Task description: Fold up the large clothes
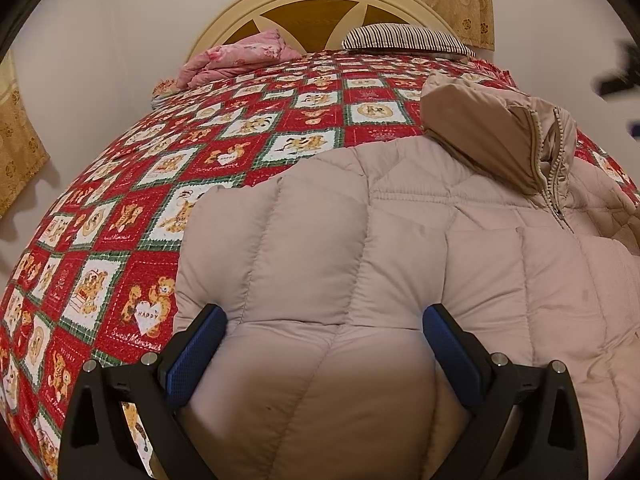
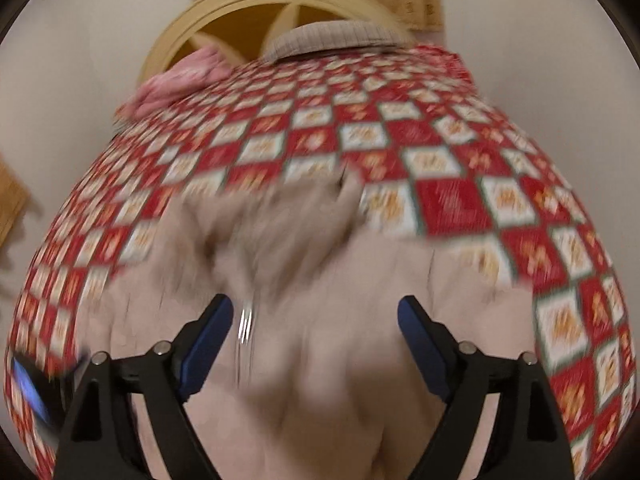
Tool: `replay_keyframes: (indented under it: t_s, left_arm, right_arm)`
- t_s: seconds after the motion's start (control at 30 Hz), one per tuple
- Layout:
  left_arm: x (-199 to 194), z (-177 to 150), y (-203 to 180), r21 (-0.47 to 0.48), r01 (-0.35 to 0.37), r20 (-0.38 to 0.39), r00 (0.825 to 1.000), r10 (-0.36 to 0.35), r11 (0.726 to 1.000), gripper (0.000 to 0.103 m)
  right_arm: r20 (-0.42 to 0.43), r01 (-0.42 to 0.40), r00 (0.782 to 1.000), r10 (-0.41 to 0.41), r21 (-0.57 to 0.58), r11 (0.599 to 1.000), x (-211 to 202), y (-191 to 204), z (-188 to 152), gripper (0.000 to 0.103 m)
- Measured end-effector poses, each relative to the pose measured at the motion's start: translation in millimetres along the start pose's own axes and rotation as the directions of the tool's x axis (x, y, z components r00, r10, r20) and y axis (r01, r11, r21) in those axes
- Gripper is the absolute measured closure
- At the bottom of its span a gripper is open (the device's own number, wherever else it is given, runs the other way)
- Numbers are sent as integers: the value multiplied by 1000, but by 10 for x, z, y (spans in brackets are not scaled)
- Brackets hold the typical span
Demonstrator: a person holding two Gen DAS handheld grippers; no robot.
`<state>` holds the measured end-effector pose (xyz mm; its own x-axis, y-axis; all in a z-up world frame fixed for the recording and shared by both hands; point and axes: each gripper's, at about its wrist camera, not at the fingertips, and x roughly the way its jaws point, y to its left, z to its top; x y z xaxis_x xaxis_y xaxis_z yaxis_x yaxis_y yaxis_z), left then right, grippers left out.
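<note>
Nearest the foot edge of the bed (image 1: 100, 184), the left gripper (image 1: 322, 314) hangs over a padded beige coat (image 1: 360, 248), its jaws spread wide with quilted fabric bulging between the blue pads (image 1: 196, 350), not pinched. The coat lies spread over the red teddy-bear quilt (image 1: 248, 120), its zipped collar (image 1: 552, 160) folded toward the right edge. The right gripper (image 2: 316, 320), seen through heavy blur, has its jaws spread too, nothing clamped, the coat below. Farther back, at the head edge, lie a pink bundle (image 1: 240, 56) and a striped pillow (image 1: 404, 38) against the curved headboard (image 1: 312, 4).
</note>
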<state>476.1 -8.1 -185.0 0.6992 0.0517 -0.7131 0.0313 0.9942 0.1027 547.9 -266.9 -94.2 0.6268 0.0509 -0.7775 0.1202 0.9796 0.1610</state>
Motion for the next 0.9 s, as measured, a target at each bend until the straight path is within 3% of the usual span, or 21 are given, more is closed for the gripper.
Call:
replay_keyframes:
  t_s: [0.07, 0.17, 0.2, 0.27, 0.37, 0.47, 0.53, 0.63, 0.7, 0.77, 0.87, 0.9]
  left_arm:
    - [1, 0, 4, -1, 1, 0, 1000, -1, 1000, 3]
    - [1, 1, 3, -1, 1, 0, 1000, -1, 1000, 3]
    - [0, 0, 3, -1, 1, 0, 1000, -1, 1000, 3]
    - [-1, -1, 2, -2, 2, 1, 1000, -2, 1000, 3]
    - [-3, 1, 4, -4, 3, 3, 1000, -3, 1000, 3]
    - [-6, 12, 2, -1, 1, 3, 1000, -1, 1000, 3]
    - [-26, 21, 3, 1, 3, 6, 1000, -3, 1000, 3]
    - [-199, 103, 93, -26, 50, -9, 999, -50, 998, 3]
    - [-486, 277, 130, -31, 71, 74, 995, -68, 997, 3]
    - [-740, 536, 101, -26, 95, 164, 982, -90, 995, 3]
    - [-766, 982, -89, -27, 243, 183, 955, -234, 970, 3]
    - [-670, 1094, -202, -24, 260, 181, 951, -251, 965, 3]
  right_arm:
    - [-44, 31, 999, -30, 10, 999, 225, 39, 222, 14]
    - [-186, 60, 981, -53, 35, 998, 710, -10, 391, 19]
    - [-227, 66, 972, -54, 44, 997, 822, -44, 368, 23]
    - [-274, 75, 959, -66, 21, 997, 913, -77, 277, 44]
    - [-285, 67, 956, -71, -27, 997, 807, -203, 23, 50]
    - [-290, 92, 951, -104, -55, 994, 815, -462, -296, 51]
    - [-266, 49, 963, -53, -22, 999, 854, -576, -370, 50]
    - [-210, 50, 976, -58, -44, 998, 820, -546, -396, 46]
    - [-171, 65, 982, -77, -77, 995, 823, -496, -445, 44]
    - [-122, 72, 989, -85, -107, 992, 810, -484, -497, 43]
    - [-81, 35, 996, -42, -85, 996, 829, -555, -505, 43]
    - [-69, 26, 997, -31, -76, 997, 833, -580, -504, 43]
